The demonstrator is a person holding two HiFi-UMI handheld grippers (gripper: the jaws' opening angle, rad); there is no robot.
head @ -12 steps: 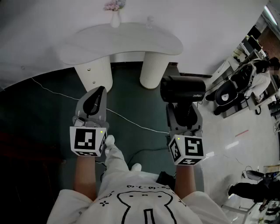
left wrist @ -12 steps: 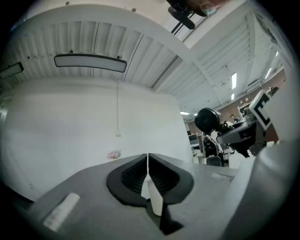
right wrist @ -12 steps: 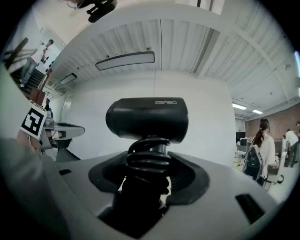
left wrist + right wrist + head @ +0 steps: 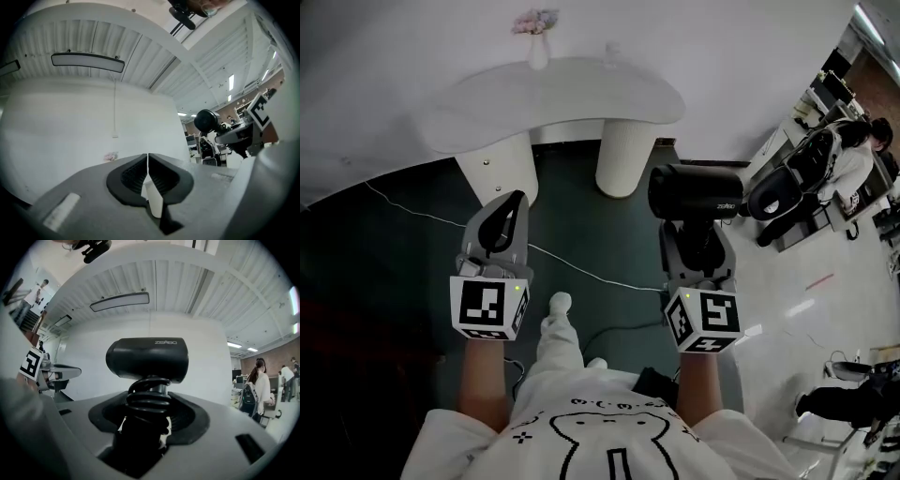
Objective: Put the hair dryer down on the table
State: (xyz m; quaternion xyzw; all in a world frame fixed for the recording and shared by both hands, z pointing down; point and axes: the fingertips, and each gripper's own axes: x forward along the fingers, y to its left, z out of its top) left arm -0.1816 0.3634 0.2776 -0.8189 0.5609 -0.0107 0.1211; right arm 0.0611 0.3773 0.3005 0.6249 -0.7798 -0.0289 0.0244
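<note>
A black hair dryer (image 4: 696, 194) stands upright in my right gripper (image 4: 697, 242), whose jaws are shut on its cord-wrapped handle (image 4: 149, 401); its barrel (image 4: 147, 359) lies crosswise above the jaws. My left gripper (image 4: 500, 230) is shut with nothing between its black pads (image 4: 136, 174). Both grippers are held in the air, short of the white table (image 4: 487, 105), which has a curved top and two thick round legs. From the left gripper view the hair dryer (image 4: 206, 120) shows at the right.
A small vase of flowers (image 4: 536, 36) and a small clear object (image 4: 610, 52) stand at the table's far edge. A white cable (image 4: 581, 265) runs across the dark green floor. At the right are office chairs (image 4: 792, 187) and a seated person (image 4: 853, 159).
Both grippers have drifted slightly toward the table, and the person's foot below has stepped forward. The hair dryer stays gripped as before.
</note>
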